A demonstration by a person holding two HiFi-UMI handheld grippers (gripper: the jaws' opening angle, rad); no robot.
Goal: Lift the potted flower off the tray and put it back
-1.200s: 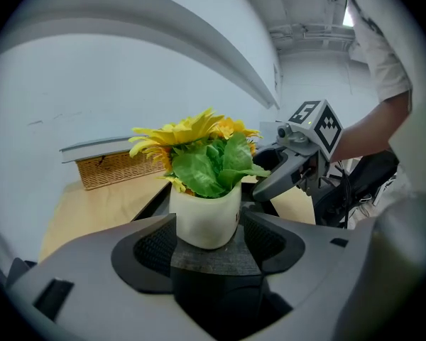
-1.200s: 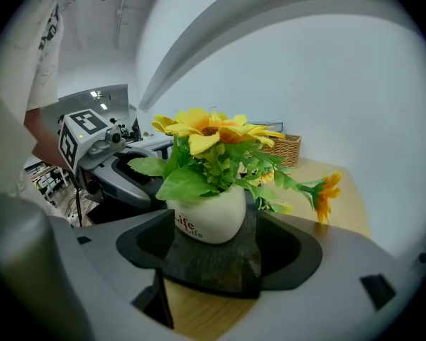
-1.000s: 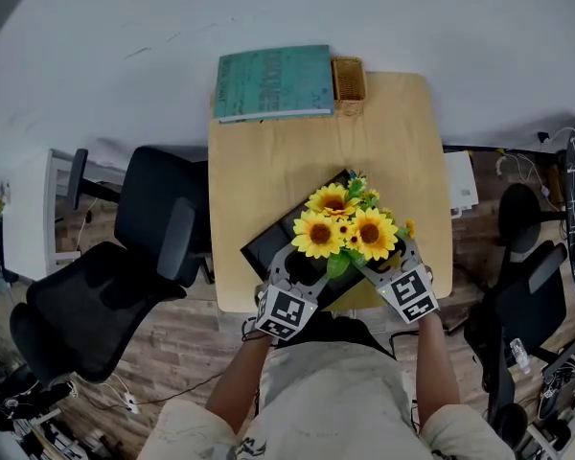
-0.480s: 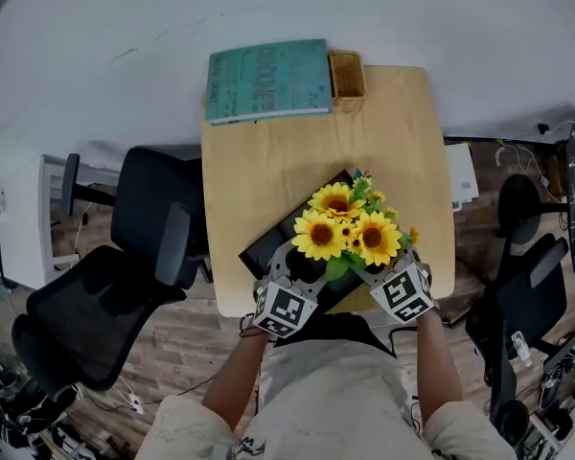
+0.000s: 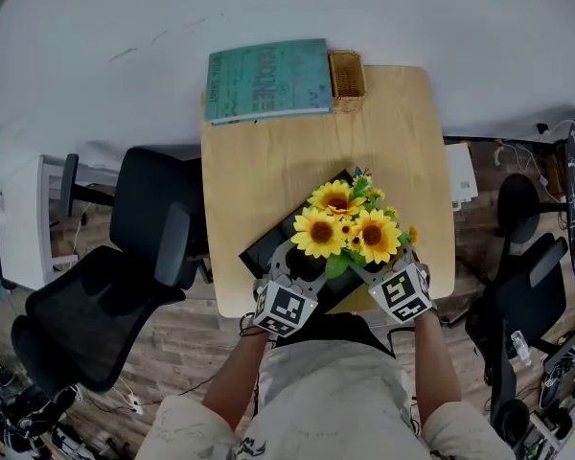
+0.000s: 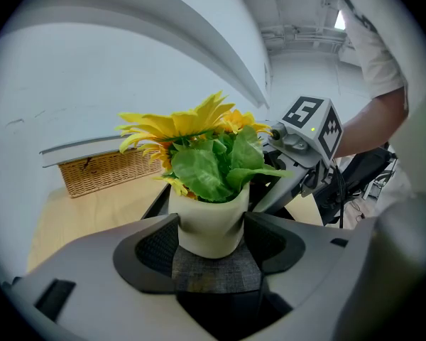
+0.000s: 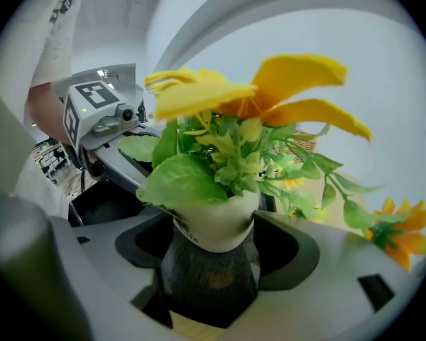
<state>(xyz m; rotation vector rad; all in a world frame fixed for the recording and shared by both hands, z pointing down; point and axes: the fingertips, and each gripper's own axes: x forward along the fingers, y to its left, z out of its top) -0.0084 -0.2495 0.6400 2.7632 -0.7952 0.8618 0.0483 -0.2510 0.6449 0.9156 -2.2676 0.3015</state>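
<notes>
Table (image 5: 268,161), seen from above, with a book (image 5: 266,80) at its far left corner and a basket (image 5: 346,75) just beside the book. The tray (image 5: 264,247) lies askew at the near edge. The pot (image 6: 209,226) of sunflowers (image 5: 350,230) sits over the tray's near right end; whether its base touches the tray cannot be told. Left gripper (image 5: 302,262) and right gripper (image 5: 379,268) each clamp the pot's white wall from opposite sides, jaws closed against it below the leaves (image 6: 213,165). For a sound lift, both grippers should probably rise together at equal height, with an even squeeze and the pot upright, then descend straight onto the same spot.
</notes>
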